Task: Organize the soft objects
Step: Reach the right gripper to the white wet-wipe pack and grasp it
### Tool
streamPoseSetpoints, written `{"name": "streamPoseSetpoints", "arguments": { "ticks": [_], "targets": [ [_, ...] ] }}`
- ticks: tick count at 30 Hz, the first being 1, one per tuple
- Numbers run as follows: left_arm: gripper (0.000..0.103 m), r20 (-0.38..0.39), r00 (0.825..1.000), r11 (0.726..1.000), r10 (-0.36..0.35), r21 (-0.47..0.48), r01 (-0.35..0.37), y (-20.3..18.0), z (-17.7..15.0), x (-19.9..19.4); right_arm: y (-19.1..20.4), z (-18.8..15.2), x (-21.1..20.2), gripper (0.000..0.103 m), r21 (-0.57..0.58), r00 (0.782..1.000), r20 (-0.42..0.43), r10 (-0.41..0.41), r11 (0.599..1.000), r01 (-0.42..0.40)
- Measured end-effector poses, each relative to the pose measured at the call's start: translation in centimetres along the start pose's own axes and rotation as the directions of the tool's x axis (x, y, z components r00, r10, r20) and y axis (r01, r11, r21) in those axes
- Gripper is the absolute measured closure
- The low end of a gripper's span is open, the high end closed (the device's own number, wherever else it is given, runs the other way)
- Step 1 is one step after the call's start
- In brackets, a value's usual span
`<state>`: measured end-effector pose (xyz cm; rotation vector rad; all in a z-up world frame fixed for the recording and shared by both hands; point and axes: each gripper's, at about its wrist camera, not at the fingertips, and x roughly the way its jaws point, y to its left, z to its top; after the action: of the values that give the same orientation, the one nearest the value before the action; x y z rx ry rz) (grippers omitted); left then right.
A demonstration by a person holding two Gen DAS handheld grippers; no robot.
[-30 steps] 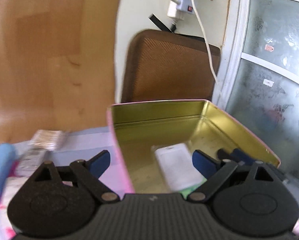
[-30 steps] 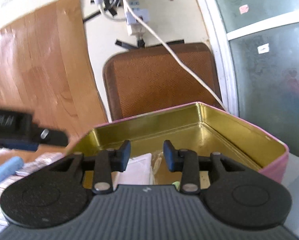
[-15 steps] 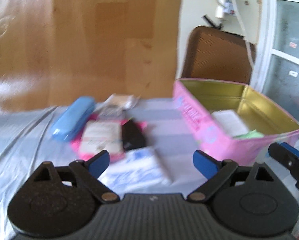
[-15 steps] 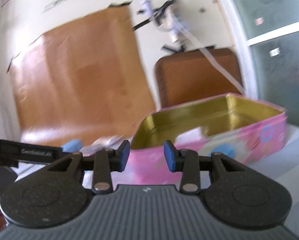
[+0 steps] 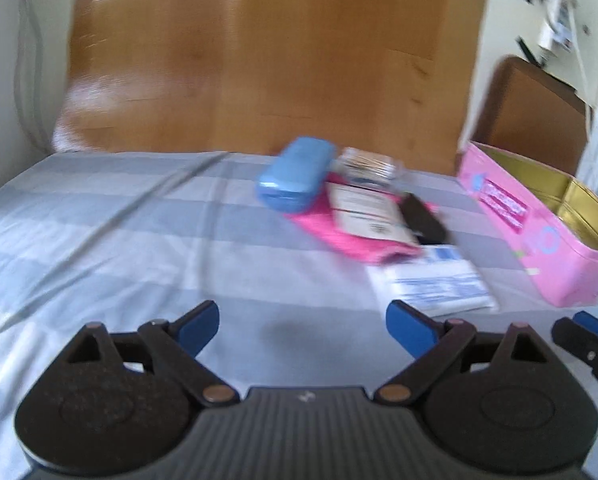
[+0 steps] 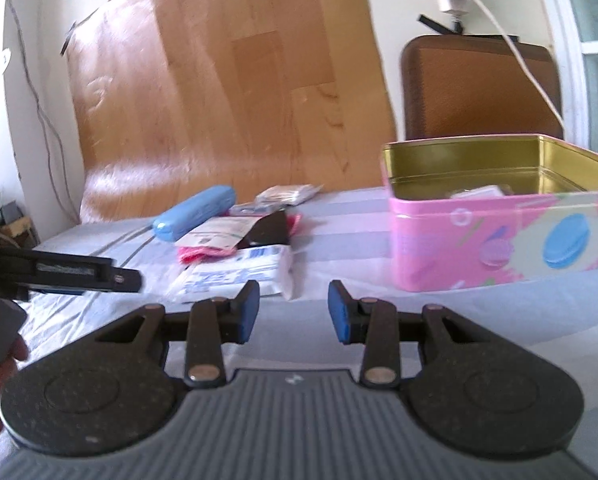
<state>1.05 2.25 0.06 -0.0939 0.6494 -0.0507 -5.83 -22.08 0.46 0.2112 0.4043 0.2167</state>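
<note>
Where tin [image 5: 539, 236] filled view, bedsheet [image 5: 99, 240] now.

The sheet [image 5: 139, 240] is pale grey-blue with broad stripes; on it at one o'clock lie a light blue case [image 5: 295, 178], a hot pink cloth [image 5: 331, 232] and a white packet [image 5: 435, 284] with blue print. At three o'clock the tin [image 6: 499, 236] is pink outside with blue and lilac macaron shapes, gold inside. Both grippers' pads [image 6: 245, 312] are blue on black.
</note>
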Motion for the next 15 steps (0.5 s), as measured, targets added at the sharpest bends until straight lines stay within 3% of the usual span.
{"name": "streamPoseSetpoints", "arguments": {
  "ticks": [3,6,10,11,15],
  "targets": [
    [0.009,0.025,0.998,0.997,0.054,-0.055,-0.052,5.2,0.0,-2.1,1.0,0.0,0.7,0.062,-0.029,1.000,-0.014,0.010,1.000,-0.011],
    [0.008,0.034,0.987,0.981,0.156,-0.118,-0.151,12.1,-0.5,-5.0,1.9,0.1,1.1,0.061,-0.045,0.999,-0.025,0.025,0.999,-0.026],
    [0.008,0.002,0.932,0.923,0.362,-0.138,-0.358,17.9,-1.2,-7.6,2.7,-0.3,1.5,0.057,-0.073,0.998,-0.043,0.045,0.996,-0.048],
    [0.008,0.000,0.931,0.921,0.366,-0.147,-0.362,18.4,-1.2,-7.9,3.0,-0.4,1.8,0.054,-0.087,0.998,-0.050,0.046,0.995,-0.050],
    [0.008,0.019,0.979,0.964,0.205,-0.175,-0.199,16.0,-0.9,-7.3,3.6,0.5,3.5,0.052,-0.120,0.996,-0.073,0.045,0.991,-0.054]
  ]
}}
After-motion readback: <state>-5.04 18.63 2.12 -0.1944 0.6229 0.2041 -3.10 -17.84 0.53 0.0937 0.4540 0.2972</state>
